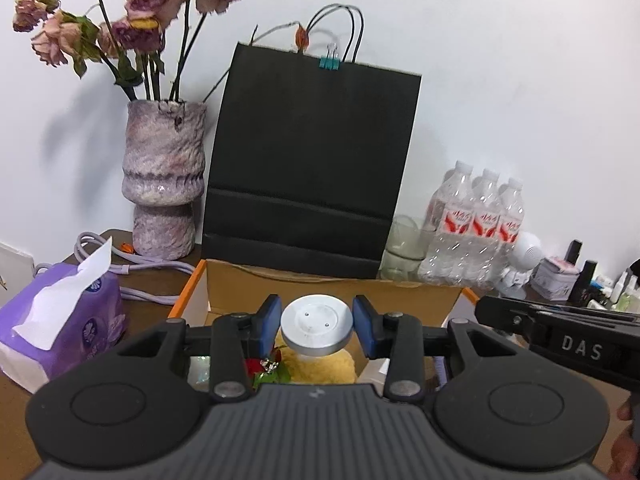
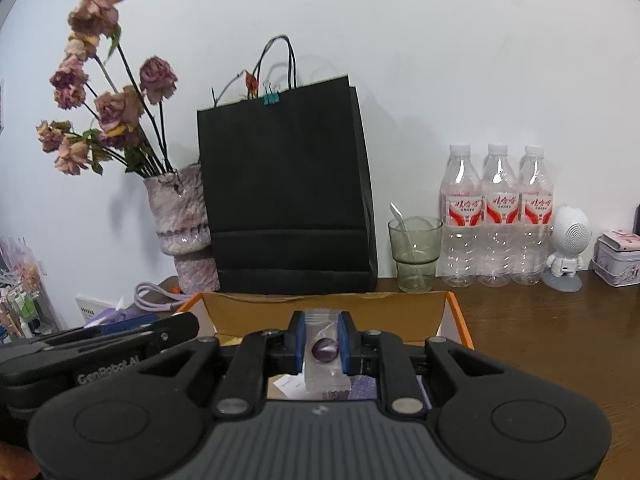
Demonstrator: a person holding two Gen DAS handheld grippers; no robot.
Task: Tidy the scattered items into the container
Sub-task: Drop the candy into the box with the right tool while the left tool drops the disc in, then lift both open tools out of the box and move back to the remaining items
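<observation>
An open cardboard box (image 1: 240, 280) with orange edges stands in front of a black paper bag. In the left wrist view my left gripper (image 1: 317, 326) is shut on a round silver-white lid-like disc (image 1: 316, 324), held above the box. Below it in the box lie a yellow cloth (image 1: 320, 368) and a red flower with green leaves (image 1: 264, 370). In the right wrist view my right gripper (image 2: 323, 344) is shut on a small clear packet with a purple bead inside (image 2: 325, 350), also over the box (image 2: 328, 312). Each gripper shows at the edge of the other's view.
Black paper bag (image 2: 288, 184) behind the box. Vase of dried roses (image 1: 164, 184) at back left, purple tissue pack (image 1: 60, 320) and a lilac cable at left. Glass with a spoon (image 2: 414, 252), three water bottles (image 2: 496, 216), white figurine (image 2: 568, 248) and a tin (image 2: 618, 258) on the brown table at right.
</observation>
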